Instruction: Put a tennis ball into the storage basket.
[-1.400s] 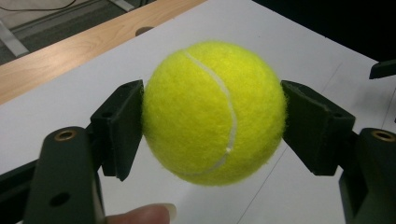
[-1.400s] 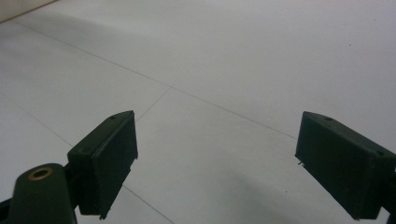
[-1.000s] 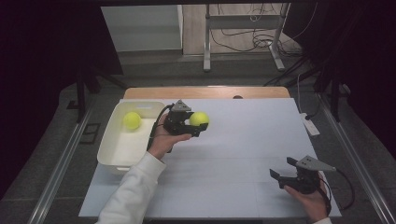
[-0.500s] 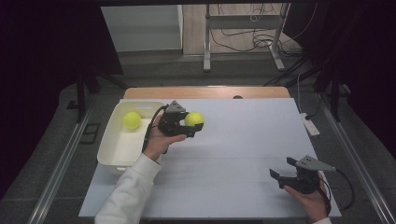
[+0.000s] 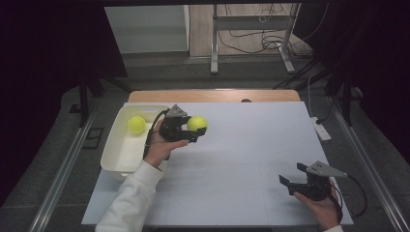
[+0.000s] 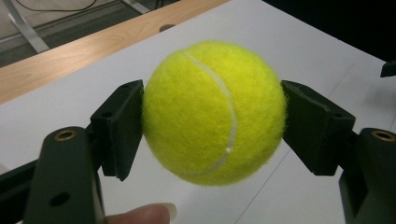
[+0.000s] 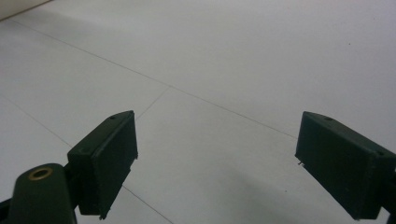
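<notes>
The left gripper (image 5: 193, 129) has a yellow tennis ball (image 5: 197, 123) between its jaws. In the left gripper view the two black pads press on the ball (image 6: 214, 112) from both sides, so the jaws are closed on it and the ball fills the whole gap between them. A fingertip (image 6: 142, 215) shows below the ball, at the bottom edge of that view. The ball is lifted above the white surface (image 5: 251, 145), and the jaws point away from the white tray (image 5: 112, 157), which lies just behind the gripper, on the side of the person's hand (image 5: 161, 147).

The tray is a shallow white container with low walls. Inside it lies one more yellow tennis ball (image 5: 136, 124), near its far end; the rest of its floor is bare.

The right gripper (image 5: 294, 180) is well apart from all this, low over the near part of the surface. Its jaws stand wide open and between them is nothing, as the right gripper view shows: the two pads (image 7: 109, 158) are far from each other with just the white surface beyond them.
</notes>
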Demonstrator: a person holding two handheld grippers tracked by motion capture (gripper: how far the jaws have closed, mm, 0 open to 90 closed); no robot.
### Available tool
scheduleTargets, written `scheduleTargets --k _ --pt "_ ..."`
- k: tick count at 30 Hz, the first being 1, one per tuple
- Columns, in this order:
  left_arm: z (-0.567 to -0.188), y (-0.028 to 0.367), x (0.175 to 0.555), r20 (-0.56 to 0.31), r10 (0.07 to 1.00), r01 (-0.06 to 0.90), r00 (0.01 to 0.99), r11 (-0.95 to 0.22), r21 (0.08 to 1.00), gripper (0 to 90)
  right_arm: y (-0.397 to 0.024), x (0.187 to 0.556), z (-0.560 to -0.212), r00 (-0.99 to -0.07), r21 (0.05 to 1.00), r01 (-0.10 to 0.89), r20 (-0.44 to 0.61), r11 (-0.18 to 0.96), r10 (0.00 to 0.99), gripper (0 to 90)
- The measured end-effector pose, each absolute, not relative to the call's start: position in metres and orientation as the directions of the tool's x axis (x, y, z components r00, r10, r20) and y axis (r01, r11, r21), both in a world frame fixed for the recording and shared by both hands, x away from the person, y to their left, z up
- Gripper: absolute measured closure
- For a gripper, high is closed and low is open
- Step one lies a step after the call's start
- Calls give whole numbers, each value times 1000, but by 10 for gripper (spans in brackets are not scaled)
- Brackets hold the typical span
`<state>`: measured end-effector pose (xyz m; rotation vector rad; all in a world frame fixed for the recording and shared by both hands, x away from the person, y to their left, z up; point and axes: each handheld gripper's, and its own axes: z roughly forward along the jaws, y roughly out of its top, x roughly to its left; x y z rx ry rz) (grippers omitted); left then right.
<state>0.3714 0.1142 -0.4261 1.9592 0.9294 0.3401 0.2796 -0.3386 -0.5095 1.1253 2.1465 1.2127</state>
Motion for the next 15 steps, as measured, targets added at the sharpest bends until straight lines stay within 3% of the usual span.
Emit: scheduleTargets --k 15 --pt "-427 128 369 -125 739 479 661 -289 829 271 -339 280 -510 -579 849 441 21 292 815 130"
